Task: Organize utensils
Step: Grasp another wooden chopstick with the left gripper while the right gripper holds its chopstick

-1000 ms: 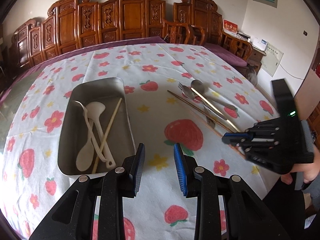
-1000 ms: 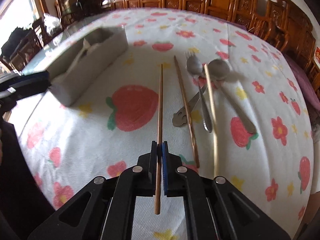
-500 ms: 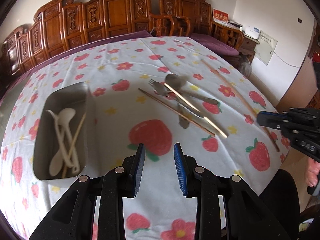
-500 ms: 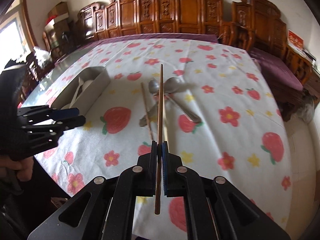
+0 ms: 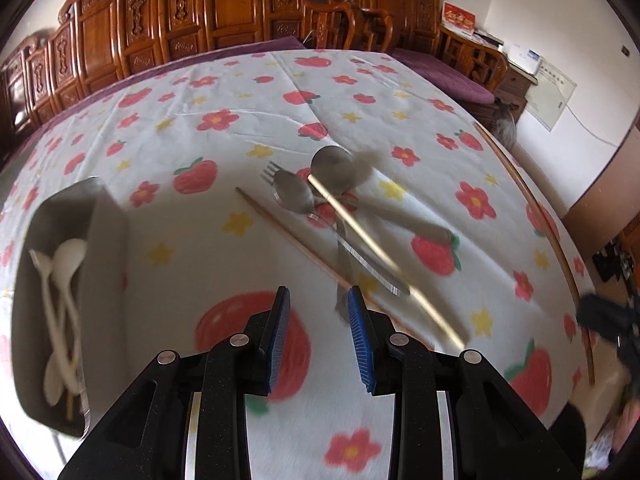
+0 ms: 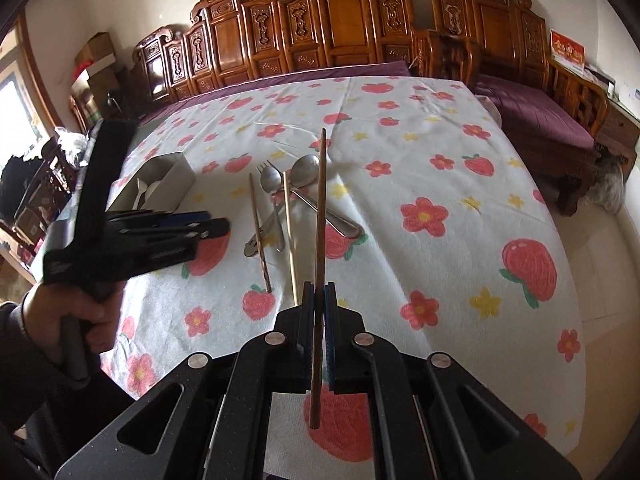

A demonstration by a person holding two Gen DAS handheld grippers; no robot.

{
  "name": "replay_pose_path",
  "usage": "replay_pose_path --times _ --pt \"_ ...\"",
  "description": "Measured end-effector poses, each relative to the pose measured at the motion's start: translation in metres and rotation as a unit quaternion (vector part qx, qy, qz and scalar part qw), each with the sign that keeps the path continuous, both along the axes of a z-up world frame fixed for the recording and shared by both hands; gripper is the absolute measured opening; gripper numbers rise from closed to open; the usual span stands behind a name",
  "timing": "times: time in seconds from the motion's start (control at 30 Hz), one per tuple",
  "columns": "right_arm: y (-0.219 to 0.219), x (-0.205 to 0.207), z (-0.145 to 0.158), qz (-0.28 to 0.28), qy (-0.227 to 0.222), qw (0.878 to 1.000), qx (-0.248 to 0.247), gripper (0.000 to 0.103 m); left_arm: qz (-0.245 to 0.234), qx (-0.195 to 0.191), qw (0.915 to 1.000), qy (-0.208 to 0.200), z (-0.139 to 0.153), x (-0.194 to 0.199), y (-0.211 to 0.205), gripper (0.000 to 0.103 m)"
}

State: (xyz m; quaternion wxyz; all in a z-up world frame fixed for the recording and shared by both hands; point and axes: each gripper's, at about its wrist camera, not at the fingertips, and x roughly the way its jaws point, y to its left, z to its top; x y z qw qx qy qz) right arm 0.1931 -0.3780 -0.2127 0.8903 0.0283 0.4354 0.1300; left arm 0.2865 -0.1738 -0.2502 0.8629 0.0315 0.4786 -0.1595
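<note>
Carved wooden chairs [image 6: 344,24] line the wall behind our round table, and its white tablecloth [image 6: 460,184], printed with strawberries and flowers, fills both views. We've got a brown chopstick [image 6: 319,240] clamped in our right gripper [image 6: 319,300], jaws pressed tight on its lower part, the stick lifted clear of the cloth and pointing away from us toward the far side of the table. Just to its left the rest of the cutlery lies loose on the cloth: a pale chopstick [image 6: 290,236], a second brown chopstick [image 6: 260,232], a metal fork [image 6: 265,208] and two metal spoons, the small spoon [image 6: 273,196] and the big spoon [image 6: 316,188], all crossed over one another in one small heap. Our left gripper [image 5: 318,324] hangs low over the cloth at the near end of that heap, jaws partly apart with nothing between the blue pads, a big strawberry print showing through the gap. Out on the left sits the metal tray [image 5: 100,264], well apart from the heap, holding a white spoon [image 5: 66,280], a white fork [image 5: 44,276] and a pale stick we can only partly see. A person's hand [image 6: 74,312] grips the left gripper's handle, dark sleeve at the wrist.
</note>
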Motion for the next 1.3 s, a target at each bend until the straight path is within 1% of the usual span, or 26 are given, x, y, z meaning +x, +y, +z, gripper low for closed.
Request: replay_pose_path --times 0.13,0.27,0.3,0.37,0.43,0.47,0.5,0.63,0.67,0.83,1.07,1.13,1.3 --pt "-0.003 0.002 -0.003 -0.002 0.006 1.0 0.008 0.006 0.016 -0.015 0.9993 0.031 -0.013 0.02 -0.01 0.028" --pt "-0.004 0.003 -0.004 0.0 0.008 1.0 0.013 0.006 0.026 -0.009 0.9983 0.051 -0.027 0.03 -0.021 0.028" --pt "-0.004 0.003 -0.003 0.001 0.008 1.0 0.013 0.006 0.03 -0.007 0.998 0.056 -0.029 0.032 -0.021 0.028" --pt "-0.003 0.002 -0.001 0.003 0.005 1.0 0.013 0.006 0.038 -0.005 0.998 0.05 -0.029 0.033 -0.022 0.028" --pt "-0.003 0.001 0.002 0.003 0.001 1.0 0.016 0.006 0.041 -0.005 0.9976 0.056 -0.029 0.032 -0.021 0.024" --pt "-0.001 0.001 0.004 0.004 0.0 1.0 0.016 0.006 0.041 -0.008 0.9973 0.06 -0.029 0.031 -0.019 0.017" --pt "-0.001 0.001 0.004 0.005 -0.001 1.0 0.016 0.006 0.042 -0.008 0.9971 0.063 -0.029 0.03 -0.017 0.014" --pt "0.003 -0.001 0.007 0.01 -0.004 1.0 0.016 0.006 0.05 -0.017 0.9958 0.075 -0.029 0.026 -0.005 0.008" --pt "0.004 -0.001 0.007 0.011 -0.004 1.0 0.017 0.006 0.053 -0.016 0.9956 0.076 -0.03 0.025 -0.002 0.006" --pt "0.011 -0.002 0.007 0.021 -0.004 1.0 0.011 0.006 0.054 -0.011 0.9955 0.078 -0.03 0.019 0.007 0.005" --pt "0.016 -0.003 0.008 0.03 -0.007 1.0 0.008 0.006 0.049 0.022 0.9957 0.075 -0.028 0.005 0.02 0.004" --pt "0.018 -0.005 0.009 0.033 -0.009 0.999 0.002 0.006 0.05 0.018 0.9954 0.079 -0.027 -0.002 0.027 0.004" --pt "0.022 -0.007 0.013 0.038 -0.015 0.999 -0.001 0.006 0.052 0.016 0.9965 0.063 -0.012 -0.022 0.046 0.004"
